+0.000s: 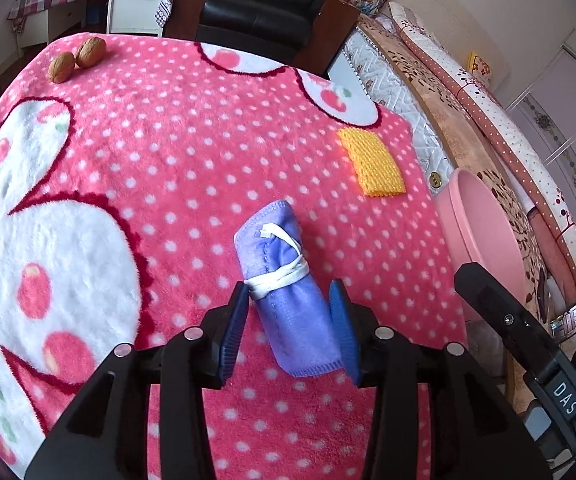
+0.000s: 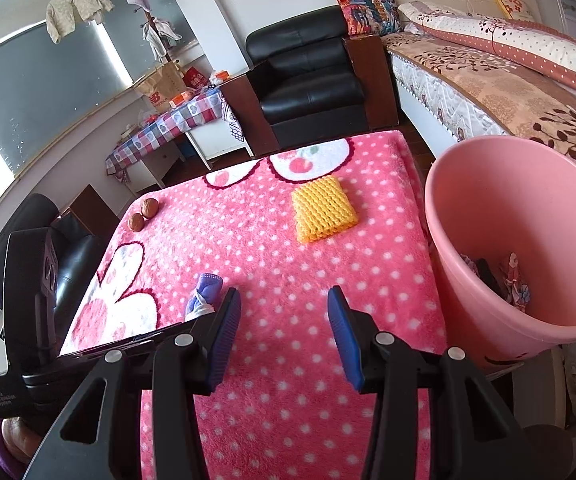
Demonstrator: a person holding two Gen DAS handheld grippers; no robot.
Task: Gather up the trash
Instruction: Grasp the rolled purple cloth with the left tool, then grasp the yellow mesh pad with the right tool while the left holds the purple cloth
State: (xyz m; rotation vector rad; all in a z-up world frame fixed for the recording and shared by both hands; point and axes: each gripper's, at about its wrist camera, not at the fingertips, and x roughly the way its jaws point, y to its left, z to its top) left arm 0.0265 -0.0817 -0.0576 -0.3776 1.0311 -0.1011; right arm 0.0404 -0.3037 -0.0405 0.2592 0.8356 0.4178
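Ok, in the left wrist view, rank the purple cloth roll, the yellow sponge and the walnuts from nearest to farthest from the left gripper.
1. purple cloth roll: between the left gripper's fingers.
2. yellow sponge: ahead, to the right, near the pink bin.
3. walnuts: far left corner of the blanket.

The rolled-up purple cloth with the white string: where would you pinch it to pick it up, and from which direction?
Pinch the purple cloth roll across its narrow width, just below the white string, coming from above at its near end. It lies flat on the pink blanket, pointing away from the left gripper, whose open jaws already sit either side of it.
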